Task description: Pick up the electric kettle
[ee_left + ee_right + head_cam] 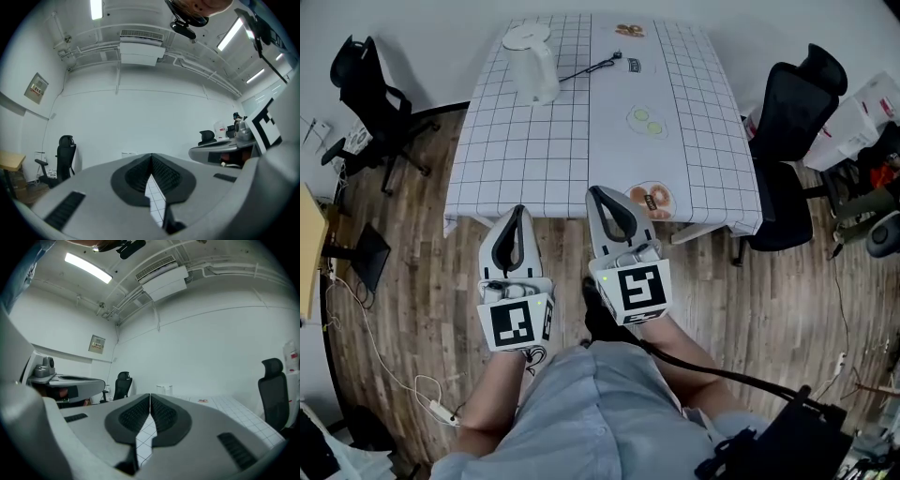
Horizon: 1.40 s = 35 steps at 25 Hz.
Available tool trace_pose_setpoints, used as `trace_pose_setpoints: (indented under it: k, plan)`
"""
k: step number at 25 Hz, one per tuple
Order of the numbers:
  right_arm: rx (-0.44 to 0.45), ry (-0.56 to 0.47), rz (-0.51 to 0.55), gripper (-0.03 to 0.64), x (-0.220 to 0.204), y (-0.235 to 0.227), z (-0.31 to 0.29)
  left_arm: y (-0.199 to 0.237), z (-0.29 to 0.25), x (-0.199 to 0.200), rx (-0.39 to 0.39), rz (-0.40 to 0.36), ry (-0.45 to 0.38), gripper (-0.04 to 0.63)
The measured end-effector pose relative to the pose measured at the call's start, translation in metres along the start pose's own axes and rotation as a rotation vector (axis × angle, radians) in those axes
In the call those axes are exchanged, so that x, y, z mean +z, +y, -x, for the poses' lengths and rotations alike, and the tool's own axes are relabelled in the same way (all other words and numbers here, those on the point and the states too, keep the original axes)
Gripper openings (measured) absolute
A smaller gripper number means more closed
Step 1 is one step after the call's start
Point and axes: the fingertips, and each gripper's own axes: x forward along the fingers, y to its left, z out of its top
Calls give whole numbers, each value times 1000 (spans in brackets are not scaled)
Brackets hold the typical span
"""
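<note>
The white electric kettle (532, 61) stands upright at the far left of the table (534, 159), which has a white grid cloth. Both grippers hover level just short of the table's near edge, well apart from the kettle. My left gripper (519, 208) is shut with nothing between its pads. My right gripper (593, 190) is also shut and empty, its tips over the table's edge. In the right gripper view the kettle (164, 389) is a small white shape far beyond the closed jaws (150, 395). The left gripper view shows closed pads (151, 155) with grid cloth below them.
A black cable with a plug (595, 66) lies next to the kettle. Flat food pictures (647, 122) (652, 199) sit on the cloth. Black office chairs stand at the left (366, 84) and right (792, 122). Boxes (853, 122) are stacked at the right.
</note>
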Motion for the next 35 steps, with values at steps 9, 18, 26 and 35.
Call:
trace_pose_setpoints:
  k: [9, 18, 26, 35]
  plan:
    - [40, -20, -7, 3, 17, -42, -91, 30, -86, 20, 43, -46, -32, 0]
    - [68, -72, 42, 3, 33, -46, -139, 65, -113, 25, 99, -49, -83, 0]
    - [52, -30, 60, 5, 15, -60, -199, 90, -168, 1, 66, -11, -70, 0]
    - [54, 81, 53, 88, -32, -76, -262, 117, -229, -38, 61, 84, 22, 0]
